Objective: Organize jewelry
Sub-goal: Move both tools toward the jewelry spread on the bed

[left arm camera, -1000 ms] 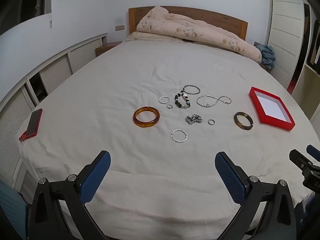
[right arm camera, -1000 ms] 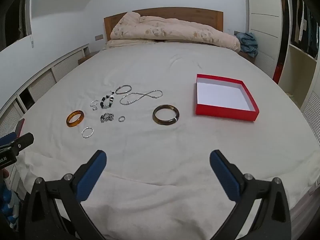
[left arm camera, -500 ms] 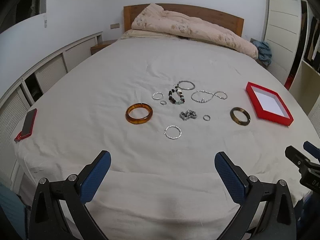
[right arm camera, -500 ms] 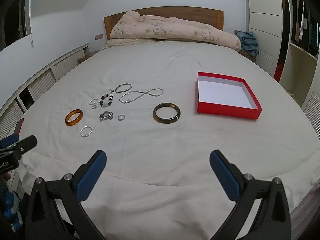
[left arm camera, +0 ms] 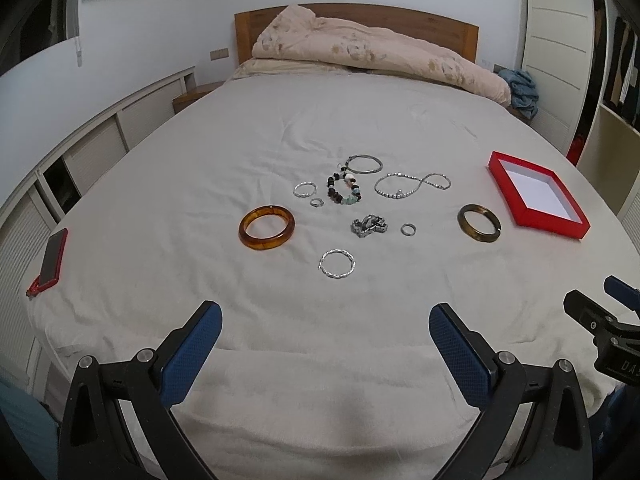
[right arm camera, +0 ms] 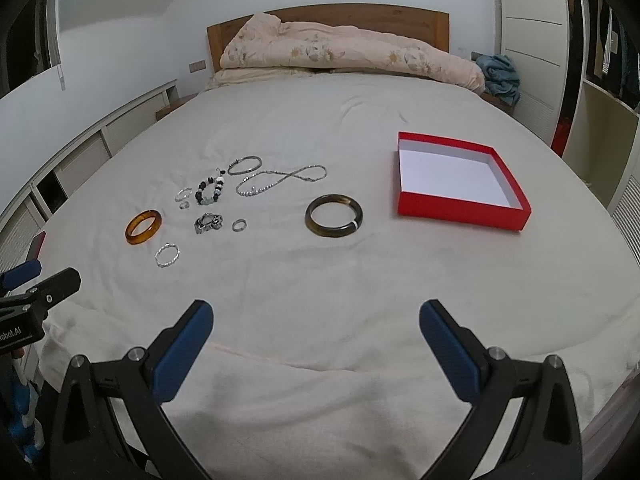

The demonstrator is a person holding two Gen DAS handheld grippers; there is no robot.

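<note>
Left gripper (left arm camera: 325, 322): my fingers (left arm camera: 191, 354) spread wide, blue pads facing inward, nothing between them. Right gripper (right arm camera: 316, 318): fingers (right arm camera: 450, 350) equally wide apart, holding nothing. Both point forward, level, side by side; each shows at the edge of the other's view, right gripper (left arm camera: 600, 320) and left gripper (right arm camera: 36, 280).

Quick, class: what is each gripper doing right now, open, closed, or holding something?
Left gripper: open, holding nothing, above the bed's near edge.
Right gripper: open, holding nothing, short of the jewelry.
</note>
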